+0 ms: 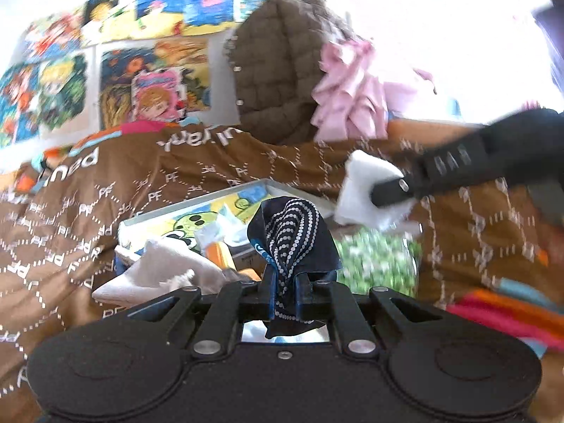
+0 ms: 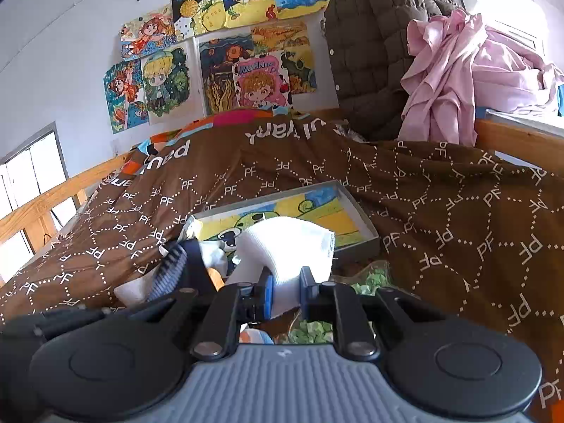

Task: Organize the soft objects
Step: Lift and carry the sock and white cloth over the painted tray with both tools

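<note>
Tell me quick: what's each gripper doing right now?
Left gripper: closed on the dark dotted sock.
Right gripper: closed on the white sock.

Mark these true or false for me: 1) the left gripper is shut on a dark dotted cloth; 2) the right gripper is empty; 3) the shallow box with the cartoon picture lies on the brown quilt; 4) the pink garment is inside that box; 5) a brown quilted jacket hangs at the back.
1. True: the left gripper is shut on the dark dotted cloth.
2. False: the right gripper is shut on a white cloth.
3. True: the shallow box lies on the brown quilt.
4. False: the pink garment is heaped at the back, beside the jacket.
5. True: the brown quilted jacket hangs there.
</note>
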